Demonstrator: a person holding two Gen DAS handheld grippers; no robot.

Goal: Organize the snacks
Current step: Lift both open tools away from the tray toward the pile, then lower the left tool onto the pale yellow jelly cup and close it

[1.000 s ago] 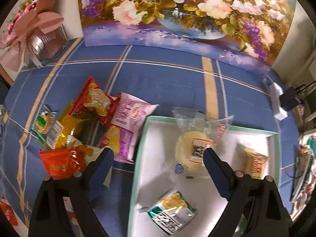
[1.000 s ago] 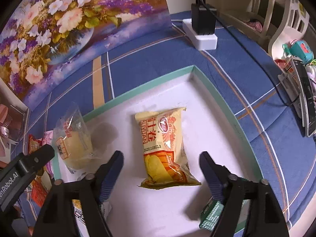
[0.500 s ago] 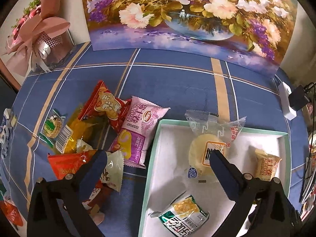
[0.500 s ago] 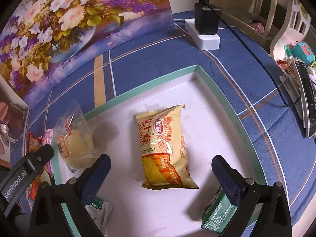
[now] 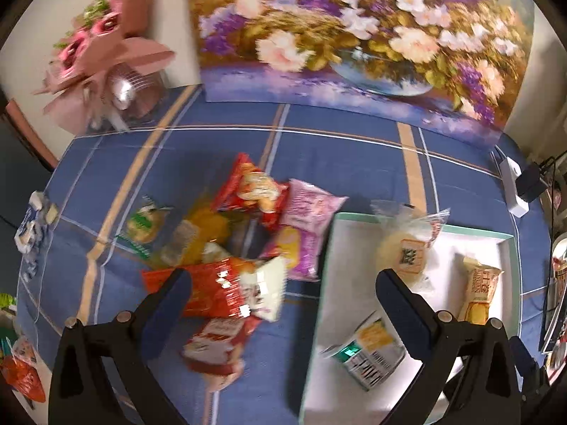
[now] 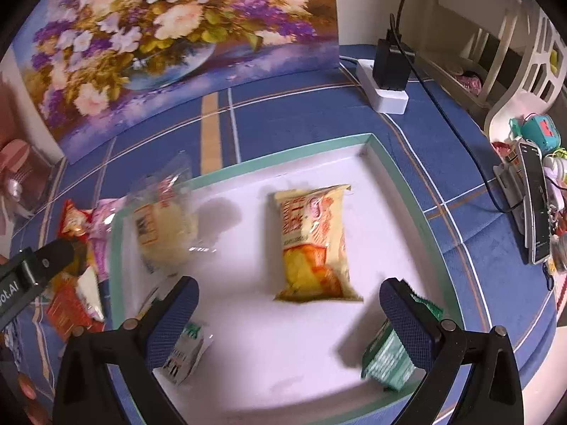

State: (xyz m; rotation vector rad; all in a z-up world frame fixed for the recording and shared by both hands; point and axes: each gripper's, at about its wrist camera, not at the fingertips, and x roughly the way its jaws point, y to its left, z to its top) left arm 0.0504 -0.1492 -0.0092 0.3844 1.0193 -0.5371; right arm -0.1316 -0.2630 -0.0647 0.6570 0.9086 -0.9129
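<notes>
A white tray with a green rim (image 5: pixel 471 231) (image 6: pixel 400 177) lies on the blue cloth. In it are a yellow cake packet (image 6: pixel 313 244) (image 5: pixel 478 292), a clear-wrapped round bun (image 5: pixel 405 253) (image 6: pixel 161 230), a green-and-white packet (image 5: pixel 368 354) (image 6: pixel 182 352) and a green packet (image 6: pixel 388 357). Left of the tray lies a pile of snacks: a pink packet (image 5: pixel 304 223), red packets (image 5: pixel 251 187) (image 5: pixel 212 292) and a yellow one (image 5: pixel 202 226). My left gripper (image 5: pixel 283 301) is open above the pile's right edge. My right gripper (image 6: pixel 290 304) is open above the tray, empty.
A flower painting (image 5: pixel 354 35) stands at the back. A pink gift bow (image 5: pixel 106 56) is at the back left. A white power strip with a black adapter (image 6: pixel 388 78) and cable lies right of the painting. Clutter and a phone (image 6: pixel 535 205) sit at the right.
Both grippers have pulled back and up, so more of the cloth shows. The left view has swung left toward the snack pile. Both stay open and empty.
</notes>
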